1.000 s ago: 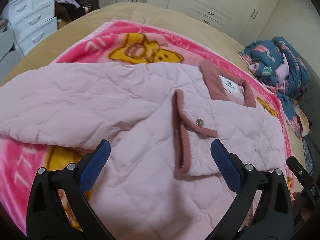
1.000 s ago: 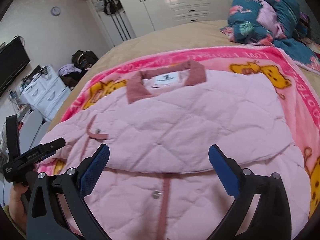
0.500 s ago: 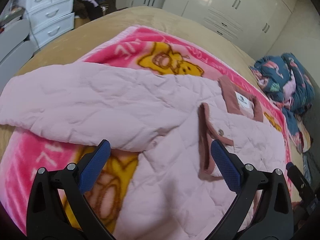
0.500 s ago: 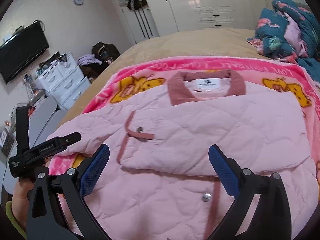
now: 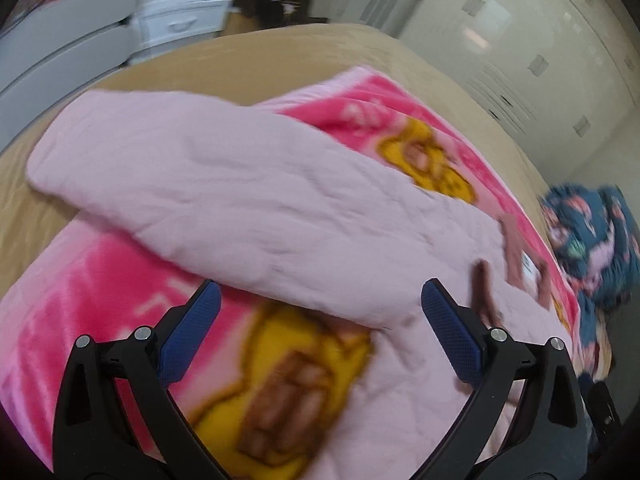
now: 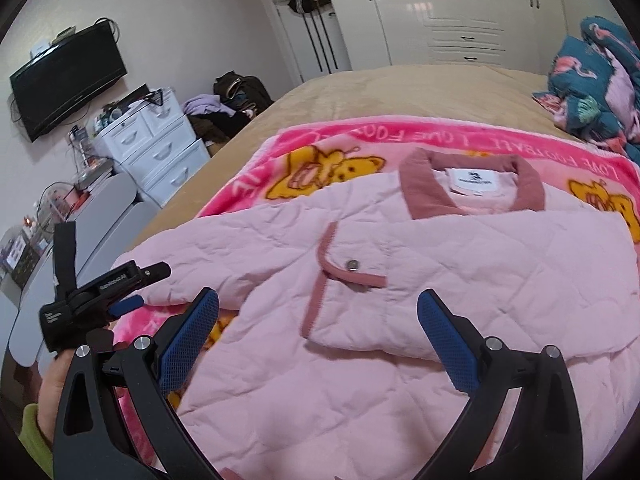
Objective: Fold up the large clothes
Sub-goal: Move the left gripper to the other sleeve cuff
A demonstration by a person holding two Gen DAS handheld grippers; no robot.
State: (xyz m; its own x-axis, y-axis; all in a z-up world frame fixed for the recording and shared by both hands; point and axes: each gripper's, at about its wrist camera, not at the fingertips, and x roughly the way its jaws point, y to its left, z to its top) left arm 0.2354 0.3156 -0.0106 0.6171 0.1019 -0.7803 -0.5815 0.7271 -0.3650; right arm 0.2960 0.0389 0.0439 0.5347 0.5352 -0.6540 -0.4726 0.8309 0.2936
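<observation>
In the blurred left wrist view, the left hand-held gripper (image 5: pixel 320 328) is seen with its jaws spread wide and nothing between them, above a pink cartoon blanket (image 5: pixel 100 280) on the bed (image 5: pixel 280 52); the pink quilted jacket (image 5: pixel 240 200) is laid just beyond the fingertips, its sleeve (image 5: pixel 140 152) stretched out to the far left. In the right wrist view, the right hand-held gripper (image 6: pixel 318 328) is likewise held wide open and empty over the near part of the jacket (image 6: pixel 440 272), whose collar (image 6: pixel 420 192) is turned to the far side, while the left hand-held gripper (image 6: pixel 132 300) is seen at the near left, beside the sleeve's end.
</observation>
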